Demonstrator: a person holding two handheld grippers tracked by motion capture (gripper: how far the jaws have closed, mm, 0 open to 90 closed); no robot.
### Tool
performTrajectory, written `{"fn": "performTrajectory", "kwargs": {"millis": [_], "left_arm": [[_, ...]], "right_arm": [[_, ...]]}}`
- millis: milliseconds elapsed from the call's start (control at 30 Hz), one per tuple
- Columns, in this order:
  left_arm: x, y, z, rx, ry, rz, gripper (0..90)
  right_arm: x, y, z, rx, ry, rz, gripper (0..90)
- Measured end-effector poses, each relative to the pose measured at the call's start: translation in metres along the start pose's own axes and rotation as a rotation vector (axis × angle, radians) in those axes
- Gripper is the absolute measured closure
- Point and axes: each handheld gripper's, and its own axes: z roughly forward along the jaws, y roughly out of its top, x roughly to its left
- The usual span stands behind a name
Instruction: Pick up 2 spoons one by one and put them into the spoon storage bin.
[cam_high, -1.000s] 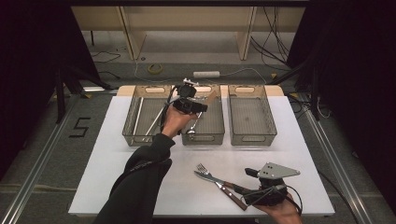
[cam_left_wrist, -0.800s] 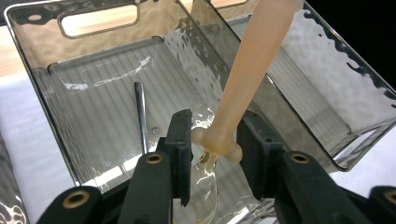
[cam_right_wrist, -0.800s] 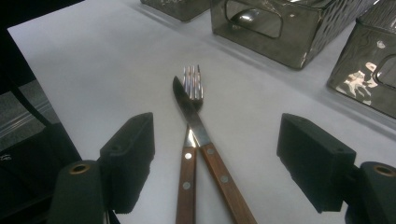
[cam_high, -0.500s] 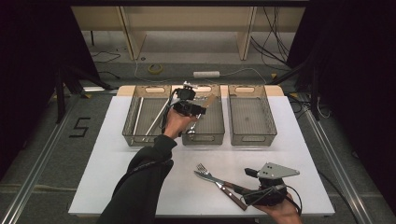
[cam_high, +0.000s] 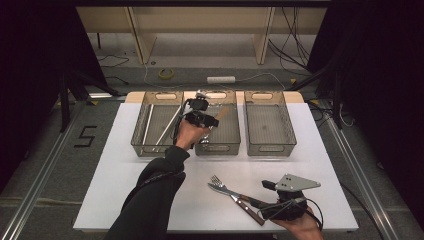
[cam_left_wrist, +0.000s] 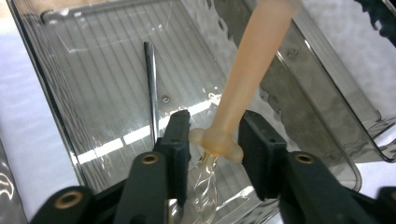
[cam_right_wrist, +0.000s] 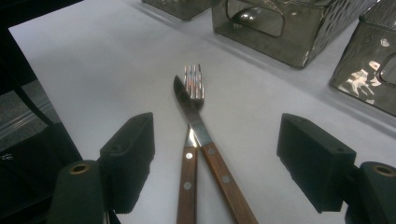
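My left gripper (cam_high: 200, 114) hangs over the middle clear tray (cam_high: 217, 148) at the back of the table. In the left gripper view the knobbed end of a pale beige utensil handle (cam_left_wrist: 243, 70) sits between the black pads (cam_left_wrist: 180, 135), and the handle slants away over the tray floor. The jaws have just been opening, and the pads stand beside the knob without pressing it. My right gripper (cam_high: 257, 202) rests low at the front right, open. Its jaws (cam_right_wrist: 217, 135) straddle the wooden handles of a fork (cam_right_wrist: 194, 79) and a knife (cam_right_wrist: 196, 121), which lie crossed on the white tabletop.
Three clear trays stand in a row at the back: the left tray (cam_high: 150, 150) holds thin metal rods (cam_high: 167, 125), and the right tray (cam_high: 270, 147) looks bare. A thin metal rod (cam_left_wrist: 150, 84) lies on the floor of the tray under my left gripper. White tabletop (cam_high: 125, 190) spreads across the front left.
The left hand has barely shifted over the middle tray. The right hand, fork and knife stay where they were.
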Motion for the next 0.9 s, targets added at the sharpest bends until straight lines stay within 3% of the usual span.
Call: {"fn": "performTrajectory", "kwargs": {"millis": [133, 400, 667, 900], "left_arm": [[0.000, 0.001, -0.005, -0.007, -0.014, -0.015, 47.1], [-0.004, -0.005, -0.028, -0.029, -0.067, 0.024, 35.2], [0.002, -0.035, -0.052, -0.029, -0.109, 0.103, 29.7], [0.011, -0.065, -0.070, -0.043, -0.116, 0.151, 27.7]], "right_arm": [[0.000, 0.000, 0.000, -0.002, 0.000, 0.006, 28.7], [-0.001, -0.001, 0.001, 0.004, -0.002, 0.006, 28.8], [-0.001, 0.000, 0.001, 0.003, -0.007, 0.007, 28.8], [-0.001, -0.001, 0.002, 0.014, -0.005, 0.010, 28.7]]}}
